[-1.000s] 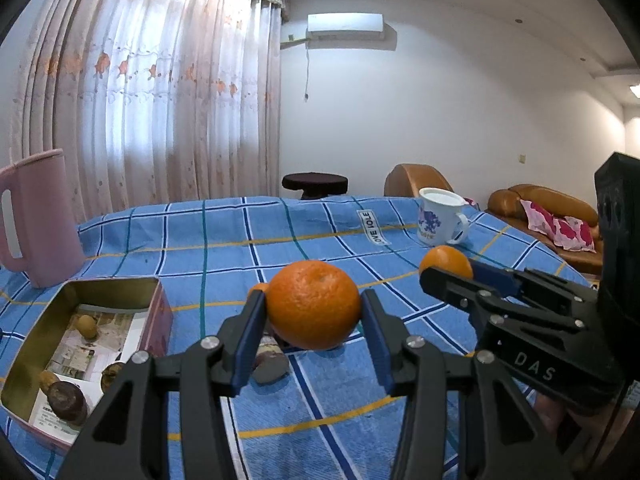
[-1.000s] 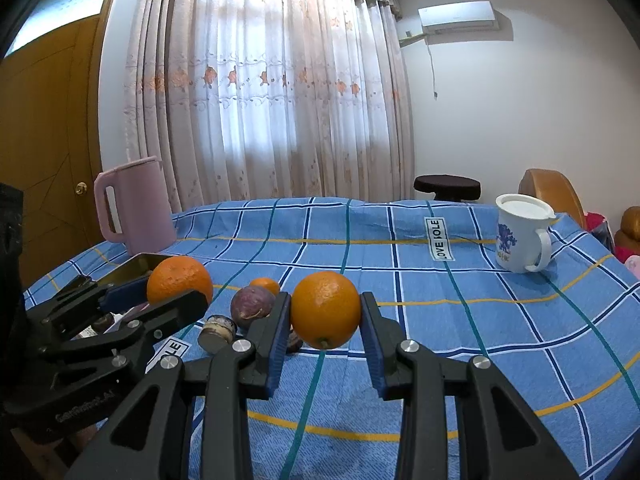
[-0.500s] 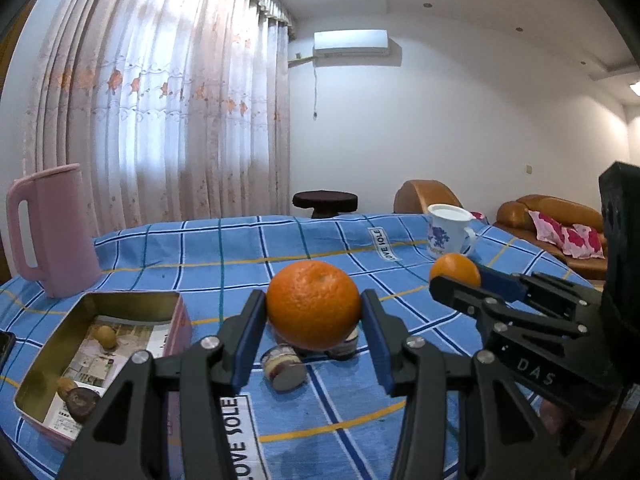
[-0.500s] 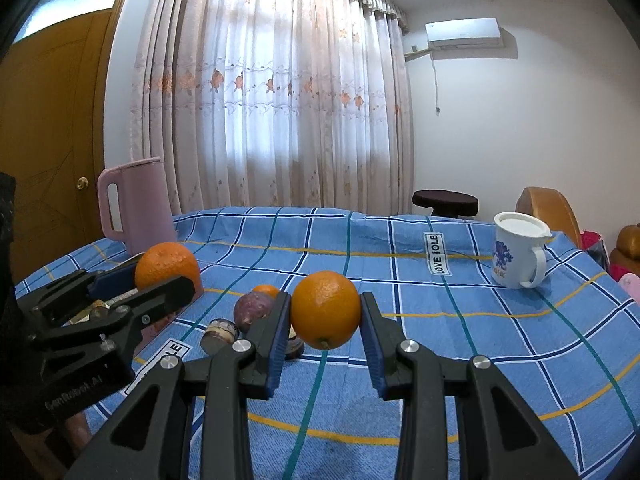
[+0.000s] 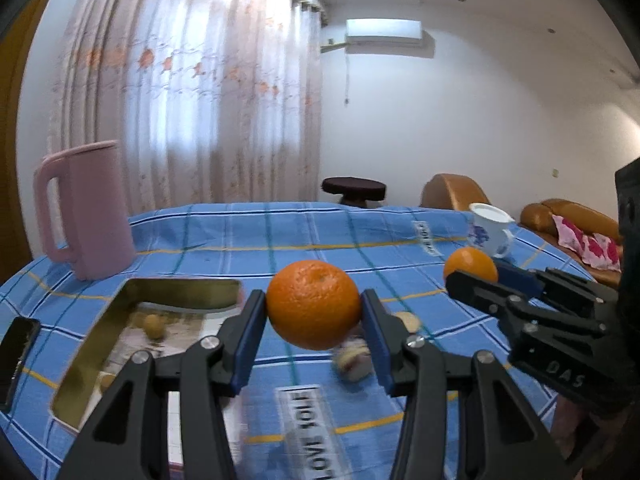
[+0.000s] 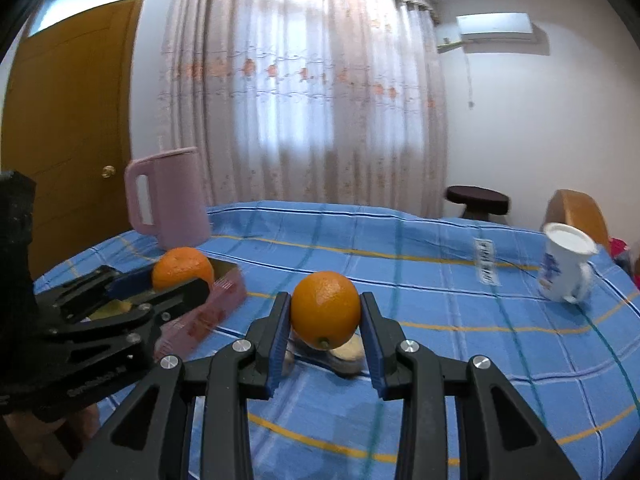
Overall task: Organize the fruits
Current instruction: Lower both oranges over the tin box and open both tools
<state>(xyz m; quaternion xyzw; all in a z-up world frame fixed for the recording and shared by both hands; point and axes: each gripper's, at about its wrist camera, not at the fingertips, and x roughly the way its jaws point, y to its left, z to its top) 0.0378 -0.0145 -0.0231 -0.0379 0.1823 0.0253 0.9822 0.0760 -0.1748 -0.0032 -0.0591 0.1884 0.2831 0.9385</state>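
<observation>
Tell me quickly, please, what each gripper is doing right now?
Left gripper: shut on a large orange.
Right gripper: shut on a smaller orange.

Left gripper (image 5: pixel 314 308) is clamping a large orange (image 5: pixel 313 304) between its blue pads, above the blue checked tablecloth (image 5: pixel 240 240). Right gripper (image 5: pixel 476 270) is gripping a smaller orange (image 5: pixel 470 264) at right. Gold tin (image 5: pixel 100 332) is sitting lower left, small fruits inside; pink jug (image 5: pixel 86 208) is standing beyond it; white mug (image 5: pixel 490 230) far right
</observation>
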